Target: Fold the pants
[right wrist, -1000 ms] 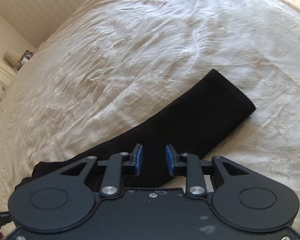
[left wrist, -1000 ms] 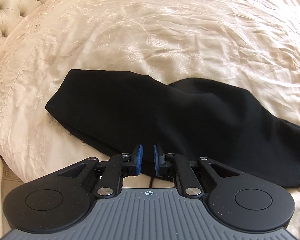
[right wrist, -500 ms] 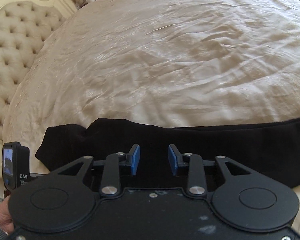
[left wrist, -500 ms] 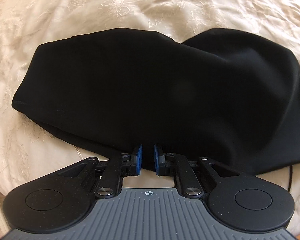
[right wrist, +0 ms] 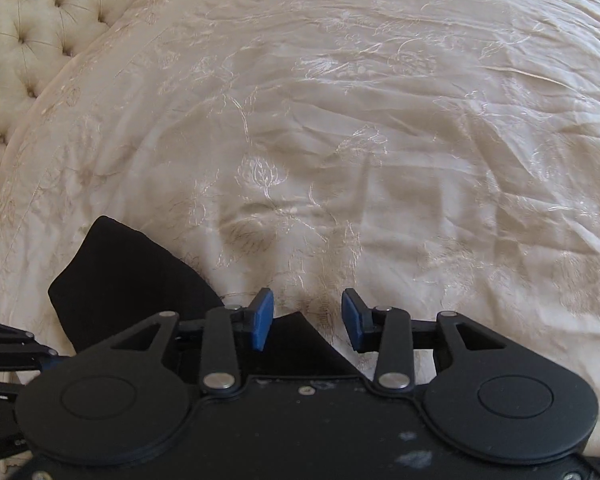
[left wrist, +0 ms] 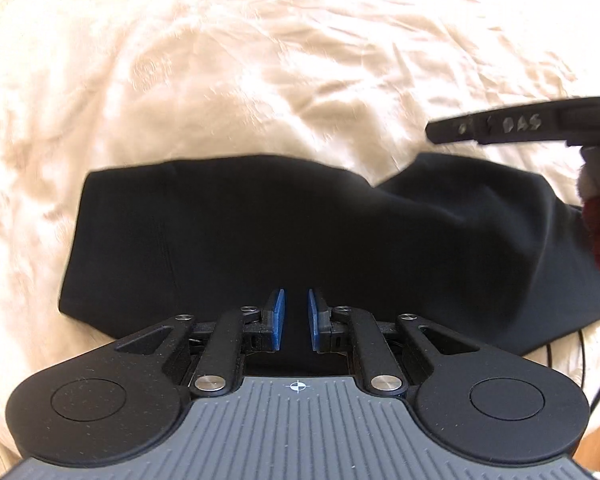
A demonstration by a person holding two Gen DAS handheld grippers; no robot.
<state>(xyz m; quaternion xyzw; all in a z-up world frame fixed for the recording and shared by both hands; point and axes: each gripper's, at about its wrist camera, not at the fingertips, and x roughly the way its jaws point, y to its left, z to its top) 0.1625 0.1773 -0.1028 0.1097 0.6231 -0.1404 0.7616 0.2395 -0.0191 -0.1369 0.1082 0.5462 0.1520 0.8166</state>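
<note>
The black pants lie folded lengthwise on a cream embroidered bedspread. My left gripper hovers low over their near edge, its blue pads a small gap apart with nothing between them. In the right wrist view one end of the pants lies at lower left, and a black corner reaches between the fingers. My right gripper is open and empty above that corner and the bedspread. The right gripper's body also shows at the right edge of the left wrist view.
A tufted cream headboard stands at the upper left of the right wrist view. A thin black cable hangs at the right of the left wrist view. The bed's near edge lies just under both grippers.
My left gripper pulled back slightly and its pads parted a little. My right gripper swung along the pants toward the left gripper; it now sees only their end.
</note>
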